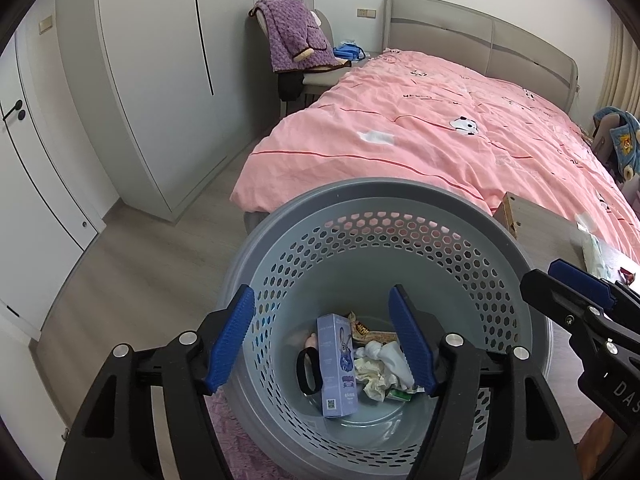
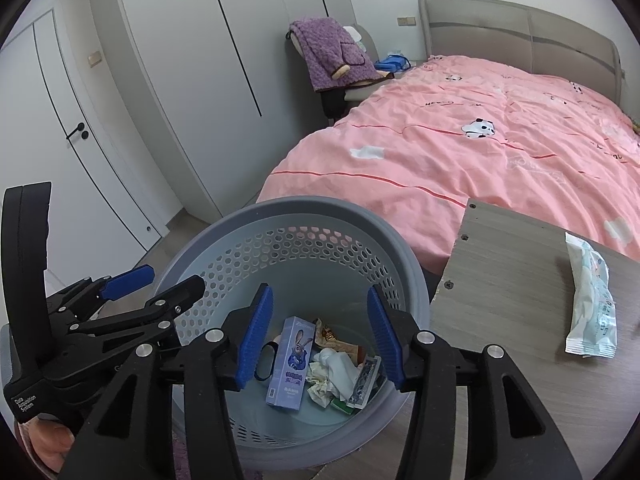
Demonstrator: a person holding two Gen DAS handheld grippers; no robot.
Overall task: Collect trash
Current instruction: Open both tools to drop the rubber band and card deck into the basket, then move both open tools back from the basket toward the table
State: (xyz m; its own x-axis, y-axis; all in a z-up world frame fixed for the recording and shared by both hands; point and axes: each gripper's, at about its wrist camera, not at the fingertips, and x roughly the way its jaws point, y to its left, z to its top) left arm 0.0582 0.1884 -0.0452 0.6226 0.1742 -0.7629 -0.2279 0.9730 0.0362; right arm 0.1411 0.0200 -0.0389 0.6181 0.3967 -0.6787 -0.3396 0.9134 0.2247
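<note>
A grey perforated basket (image 1: 400, 200) stands on the floor; it also shows in the right wrist view (image 2: 304, 208). Inside lie a pale blue carton (image 1: 338, 364) (image 2: 292, 362), crumpled tissues (image 1: 380, 372) (image 2: 332, 372), snack wrappers and a black band. My left gripper (image 1: 328, 340) is open and empty above the basket. My right gripper (image 2: 320, 336) is open and empty above it too. A white-blue packet (image 2: 592, 300) lies on the wooden table (image 2: 500, 272) to the right.
A bed with a pink duvet (image 1: 440, 128) fills the back right. A chair with a purple blanket (image 1: 296, 36) stands beside it. Grey wardrobes (image 1: 160, 80) and a white door (image 1: 24, 160) line the left. A pink rug lies under the basket.
</note>
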